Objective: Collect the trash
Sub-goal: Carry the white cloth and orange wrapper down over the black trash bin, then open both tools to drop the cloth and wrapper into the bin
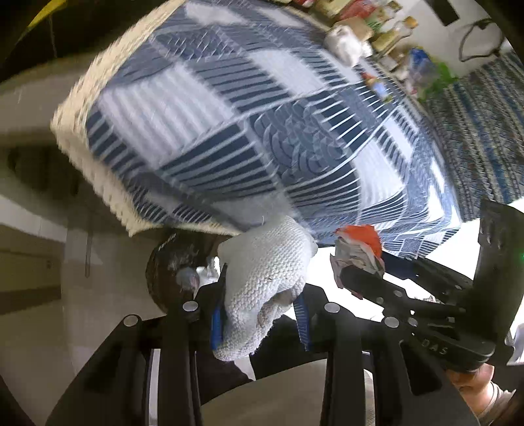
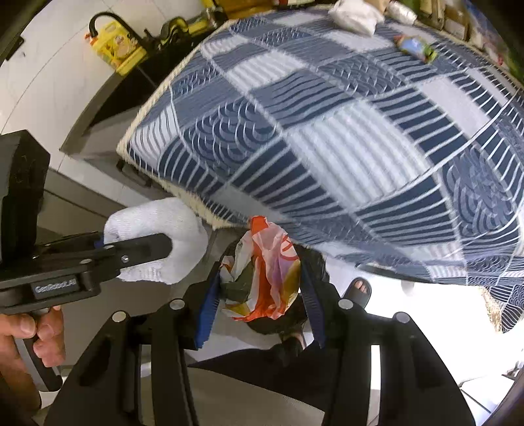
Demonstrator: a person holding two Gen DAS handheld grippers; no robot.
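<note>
- Left tongs [image 1: 262, 291]: pinching a white knitted cloth wad [image 1: 265, 272] between the blue pads, jaws pressed onto it. Seen side-on from the right wrist view, the wad bulges out past the tips.
- Right tongs [image 2: 258, 288]: pinching a crumpled orange-and-white wrapper [image 2: 265, 272]; it fills the gap, both pads touching it.
- Both pieces are carried off the surface, just past its near edge, tongs tipped steeply down. Judgement: 2 items held at once so a single trip serves both, and the downward tilt suits dropping them into something below.
- Under the wrapper, something dark [image 2: 288, 314], possibly a bag or bin mouth; cannot tell. A sandalled foot [image 2: 358, 290] stands on the floor beside it.
- Farther: patterned blue-and-white cloth covers the surface [image 2: 327, 131], middle bare.
- Far edge: a white crumpled bag [image 2: 352, 14] and a small colourful wrapper [image 2: 416, 47] lie there, well apart from both tongs. Judgement: probably trash not yet collected.
</note>
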